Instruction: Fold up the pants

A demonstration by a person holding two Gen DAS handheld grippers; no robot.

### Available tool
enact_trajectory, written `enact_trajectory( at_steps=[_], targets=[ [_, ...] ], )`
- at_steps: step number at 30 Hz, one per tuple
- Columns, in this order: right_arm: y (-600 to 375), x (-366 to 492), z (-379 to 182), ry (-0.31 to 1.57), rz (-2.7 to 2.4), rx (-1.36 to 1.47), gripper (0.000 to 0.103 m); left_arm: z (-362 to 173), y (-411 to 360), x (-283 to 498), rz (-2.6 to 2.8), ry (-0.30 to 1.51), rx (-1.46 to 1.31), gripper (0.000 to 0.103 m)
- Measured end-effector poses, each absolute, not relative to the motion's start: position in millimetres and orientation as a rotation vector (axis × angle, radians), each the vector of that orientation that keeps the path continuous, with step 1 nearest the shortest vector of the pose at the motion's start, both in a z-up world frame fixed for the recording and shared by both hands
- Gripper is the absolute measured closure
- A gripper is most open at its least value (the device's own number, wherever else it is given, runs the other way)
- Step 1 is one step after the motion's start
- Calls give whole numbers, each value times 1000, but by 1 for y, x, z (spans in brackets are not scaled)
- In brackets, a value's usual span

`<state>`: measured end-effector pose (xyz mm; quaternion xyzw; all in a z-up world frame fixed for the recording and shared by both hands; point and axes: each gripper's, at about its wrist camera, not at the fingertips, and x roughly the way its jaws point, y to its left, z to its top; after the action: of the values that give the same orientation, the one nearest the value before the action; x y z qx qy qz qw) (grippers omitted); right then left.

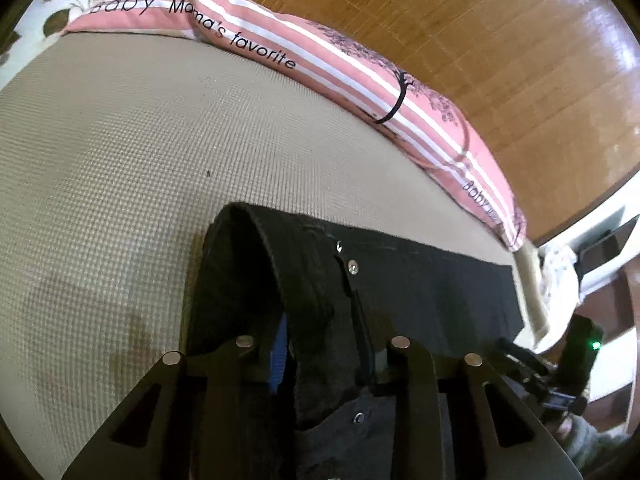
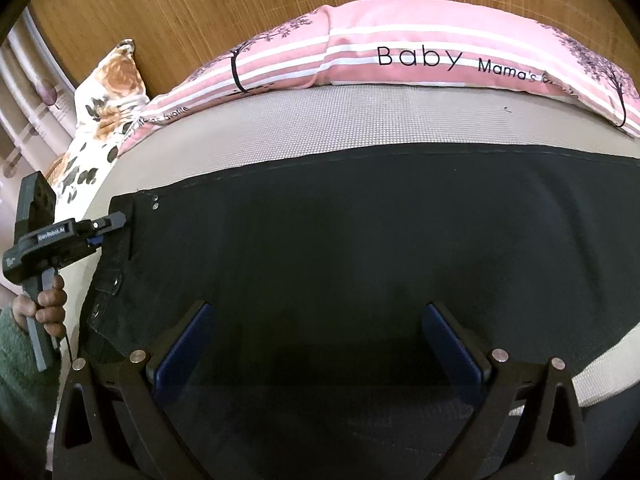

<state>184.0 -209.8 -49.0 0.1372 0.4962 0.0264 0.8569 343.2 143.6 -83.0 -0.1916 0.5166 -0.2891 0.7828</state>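
Black pants (image 2: 340, 240) lie flat across a beige textured mat (image 2: 320, 120), waistband at the left with metal rivets. My left gripper (image 1: 320, 360) is shut on the waistband (image 1: 256, 264), which curls up between its fingers. In the right wrist view the left gripper (image 2: 116, 222) pinches the waist edge at far left, held by a hand. My right gripper (image 2: 316, 344) is open, its blue pads (image 2: 188, 344) hovering over the middle of the pants, nothing between them.
A pink striped pillow (image 2: 400, 44) printed "Baby Mama's favorite" lies along the mat's far edge. A floral cushion (image 2: 104, 104) sits at the left. A wooden headboard (image 1: 460, 20) stands behind. The mat's edge (image 2: 608, 364) shows at lower right.
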Motion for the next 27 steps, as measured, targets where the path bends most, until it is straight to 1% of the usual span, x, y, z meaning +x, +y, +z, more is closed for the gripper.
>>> enact_trajectory(
  at_steps=[6, 12, 13, 14, 15, 22, 27],
  targets=[
    [-212, 191, -53, 1044, 64, 273, 0, -86, 138, 368, -619, 1119, -422, 73],
    [-220, 209, -44, 1003, 121, 226, 0, -94, 128, 380, -620, 1138, -464, 73],
    [-221, 214, -42, 1001, 136, 206, 0, -93, 127, 378, -612, 1127, -460, 75],
    [-223, 219, -40, 1000, 154, 184, 0, -91, 126, 376, -595, 1109, -442, 89],
    [-225, 223, -38, 999, 166, 163, 0, -89, 127, 373, -582, 1097, -427, 95],
    [-250, 265, -34, 1040, 338, 22, 0, -43, 132, 338, -664, 903, -485, 95],
    [-260, 307, -31, 1097, 494, -57, 1, -21, 130, 317, -724, 826, -488, 95]
  ],
)
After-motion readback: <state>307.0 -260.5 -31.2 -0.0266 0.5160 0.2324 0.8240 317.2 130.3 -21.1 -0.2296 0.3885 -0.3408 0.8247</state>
